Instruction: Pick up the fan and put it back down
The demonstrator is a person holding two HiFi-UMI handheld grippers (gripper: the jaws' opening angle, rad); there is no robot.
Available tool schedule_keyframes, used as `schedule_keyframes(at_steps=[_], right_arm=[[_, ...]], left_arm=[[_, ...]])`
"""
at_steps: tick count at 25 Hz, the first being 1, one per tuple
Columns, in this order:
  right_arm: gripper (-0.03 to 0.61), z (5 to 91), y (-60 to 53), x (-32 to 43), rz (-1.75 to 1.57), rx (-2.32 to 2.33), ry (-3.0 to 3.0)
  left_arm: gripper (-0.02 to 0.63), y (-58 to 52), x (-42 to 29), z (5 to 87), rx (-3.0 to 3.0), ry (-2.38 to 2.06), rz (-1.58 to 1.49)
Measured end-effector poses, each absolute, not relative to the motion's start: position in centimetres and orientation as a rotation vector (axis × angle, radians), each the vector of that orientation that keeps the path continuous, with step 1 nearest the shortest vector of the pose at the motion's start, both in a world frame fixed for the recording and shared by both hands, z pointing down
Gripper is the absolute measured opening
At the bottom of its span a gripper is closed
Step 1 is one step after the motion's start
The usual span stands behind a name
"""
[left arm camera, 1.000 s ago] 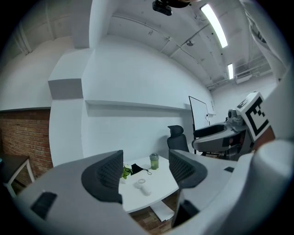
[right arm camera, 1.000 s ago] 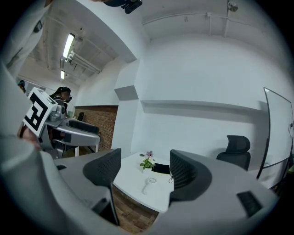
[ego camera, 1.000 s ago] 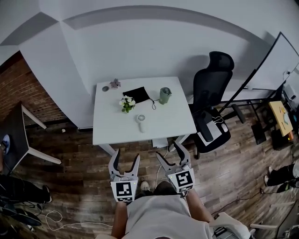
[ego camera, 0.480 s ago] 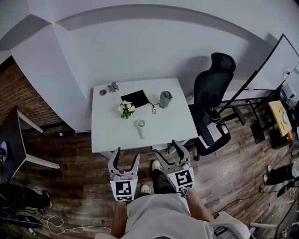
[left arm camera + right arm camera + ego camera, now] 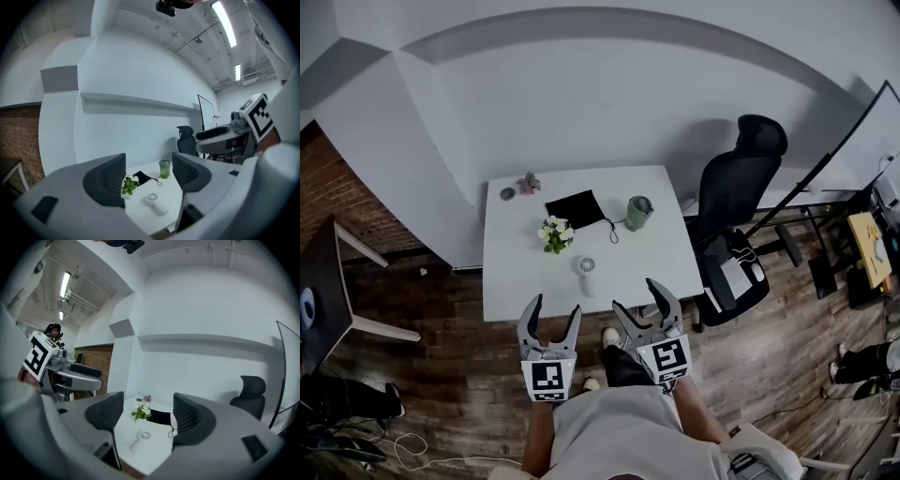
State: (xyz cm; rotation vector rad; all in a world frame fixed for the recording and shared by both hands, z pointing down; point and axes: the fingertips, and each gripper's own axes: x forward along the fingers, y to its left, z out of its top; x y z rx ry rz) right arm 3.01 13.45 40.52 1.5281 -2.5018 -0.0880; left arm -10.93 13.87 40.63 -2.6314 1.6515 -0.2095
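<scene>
The small white hand fan (image 5: 587, 270) lies flat on the white table (image 5: 628, 267), near its front edge, with the round head pointing away from me. My left gripper (image 5: 555, 307) and right gripper (image 5: 637, 296) are held side by side just short of that edge, over the wooden floor. Both are open and hold nothing. Between the jaws in the left gripper view, the fan (image 5: 153, 200) lies ahead and below, and in the right gripper view the fan (image 5: 139, 438) shows the same way.
On the table stand a small flowering plant (image 5: 554, 232), a black pouch with a cord (image 5: 578, 208), a green cup (image 5: 638, 212) and two small items at the back left (image 5: 528, 184). A black office chair (image 5: 741, 187) stands to the right. A dark side table (image 5: 323, 281) is at left.
Both grippers have moved forward together toward the table, whose front edge now lies just ahead of their tips. The jaws look unchanged, and the things on the table have not moved.
</scene>
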Motion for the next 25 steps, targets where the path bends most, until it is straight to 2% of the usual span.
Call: schedule_keyframes(at_steps=[15, 25], right_arm=[[0.334, 41.4, 2.5, 5.8, -0.022, 1.359, -2.585], [0.334, 44.9, -2.2, 7.4, 0.070, 1.174, -2.627]], left_arm=[[0.308, 4.3, -7.8, 42.1, -2.597, 1.775, -0.303], [0.313, 0.0, -5.2, 44.8, -2.577, 1.873, -0.416]])
